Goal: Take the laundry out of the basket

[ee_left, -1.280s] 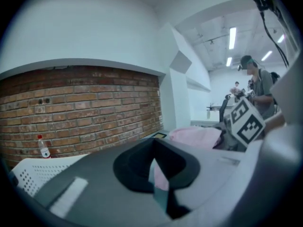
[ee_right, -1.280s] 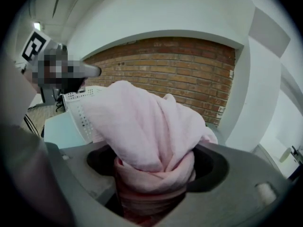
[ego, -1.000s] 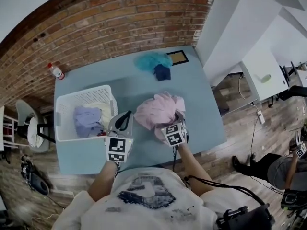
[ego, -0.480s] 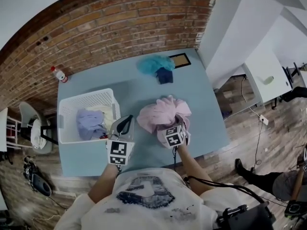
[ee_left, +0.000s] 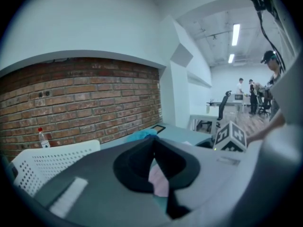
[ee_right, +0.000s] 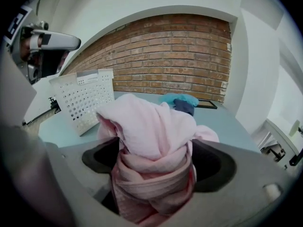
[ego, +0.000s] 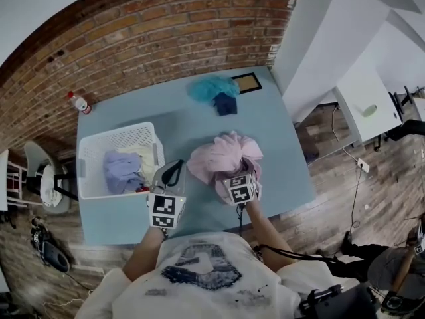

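Nearest me, my right tongs (ee_right: 156, 171) have just been opening, and the pink garment (ee_right: 151, 131) sits bunched between the jaws with dark pad showing on either side of it. I judge the pinch is off and the cloth is resting on the worktop (ego: 265, 131), a little right of centre in the head view. My left tongs (ego: 171, 173) are closed on nothing, hanging just left of that pink heap, beside the basket's near right corner.

To finish this release cleanly I should draw the right tongs straight back along their own line. The folds are wrapped loosely round the jaws, and a sideways pull could drag the heap towards the worktop's near edge.

Further left, the white basket (ego: 126, 135) holds a lilac garment (ego: 119, 168) and a pale piece (ego: 143, 155) next to it, so the job looks partly done. The left tongs sit closest for the next reach. I would open them wide before dipping in and pinch the lilac cloth at a raised fold.

Farther back lie a teal garment (ego: 211, 86) and a dark blue one (ego: 224, 103), touching each other, already out.
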`<action>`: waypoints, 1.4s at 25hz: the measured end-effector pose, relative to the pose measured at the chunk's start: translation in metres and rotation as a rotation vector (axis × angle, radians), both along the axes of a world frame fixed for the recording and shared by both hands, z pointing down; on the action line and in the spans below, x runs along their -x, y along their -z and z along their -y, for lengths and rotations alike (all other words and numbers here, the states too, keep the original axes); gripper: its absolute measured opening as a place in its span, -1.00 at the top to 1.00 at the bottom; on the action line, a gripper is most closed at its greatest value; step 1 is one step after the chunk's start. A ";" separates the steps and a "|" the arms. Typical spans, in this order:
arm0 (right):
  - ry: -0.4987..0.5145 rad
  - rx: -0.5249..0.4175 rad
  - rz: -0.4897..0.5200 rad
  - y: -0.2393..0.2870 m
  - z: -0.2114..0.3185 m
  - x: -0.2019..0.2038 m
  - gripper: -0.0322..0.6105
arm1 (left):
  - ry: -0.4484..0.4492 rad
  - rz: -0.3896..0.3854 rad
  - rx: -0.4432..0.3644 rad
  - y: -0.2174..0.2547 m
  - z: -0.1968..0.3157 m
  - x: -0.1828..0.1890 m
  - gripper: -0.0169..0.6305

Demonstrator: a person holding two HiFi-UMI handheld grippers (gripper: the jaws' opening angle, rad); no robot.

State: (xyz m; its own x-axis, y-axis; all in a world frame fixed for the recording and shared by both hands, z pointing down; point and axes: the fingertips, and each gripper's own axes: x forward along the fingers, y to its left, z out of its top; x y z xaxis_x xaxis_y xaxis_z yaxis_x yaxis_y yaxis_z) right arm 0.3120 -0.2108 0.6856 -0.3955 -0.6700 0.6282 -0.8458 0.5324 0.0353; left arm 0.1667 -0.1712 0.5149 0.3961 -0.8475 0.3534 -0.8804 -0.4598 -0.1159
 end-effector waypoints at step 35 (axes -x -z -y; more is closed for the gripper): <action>-0.216 -0.341 0.253 0.188 -0.050 0.012 0.86 | -0.078 -0.051 -0.065 0.032 -0.002 0.030 0.98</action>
State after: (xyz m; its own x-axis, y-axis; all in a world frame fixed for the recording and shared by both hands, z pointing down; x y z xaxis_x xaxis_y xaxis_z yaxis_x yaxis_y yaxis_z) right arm 0.3002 -0.1610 0.4977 -0.3370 -0.9048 0.2605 -0.9403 0.3376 -0.0436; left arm 0.1366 -0.1688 0.4831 0.4781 -0.8337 0.2763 -0.8476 -0.5204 -0.1036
